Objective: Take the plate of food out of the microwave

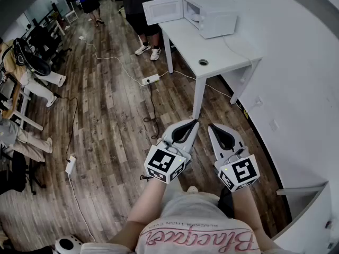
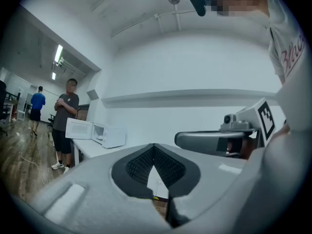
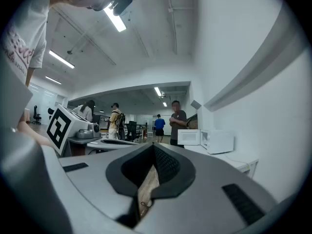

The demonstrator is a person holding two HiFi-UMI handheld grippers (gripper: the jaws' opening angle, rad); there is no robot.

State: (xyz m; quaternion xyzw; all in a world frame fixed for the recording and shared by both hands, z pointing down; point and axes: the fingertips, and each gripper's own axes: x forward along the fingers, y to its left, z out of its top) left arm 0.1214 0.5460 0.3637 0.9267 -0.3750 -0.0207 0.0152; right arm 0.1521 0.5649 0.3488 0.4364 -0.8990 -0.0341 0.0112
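Observation:
A white microwave (image 1: 216, 19) stands at the far end of a white table (image 1: 212, 49), its door (image 1: 163, 9) swung open to the left. A pale round shape shows in its cavity, too small to name. My left gripper (image 1: 194, 123) and right gripper (image 1: 211, 127) are held side by side over the wood floor, well short of the table, both shut with nothing in them. The left gripper view has the microwave (image 2: 111, 136) far off beyond its closed jaws (image 2: 154, 146). From the right gripper (image 3: 155, 146) the microwave (image 3: 220, 141) is seen at the right.
A person in dark clothes (image 1: 139, 7) stands right by the open door. A power strip (image 1: 151, 79) and cables lie on the floor before the table. A white wall runs along the right. Chairs and desks (image 1: 32, 57) fill the left side.

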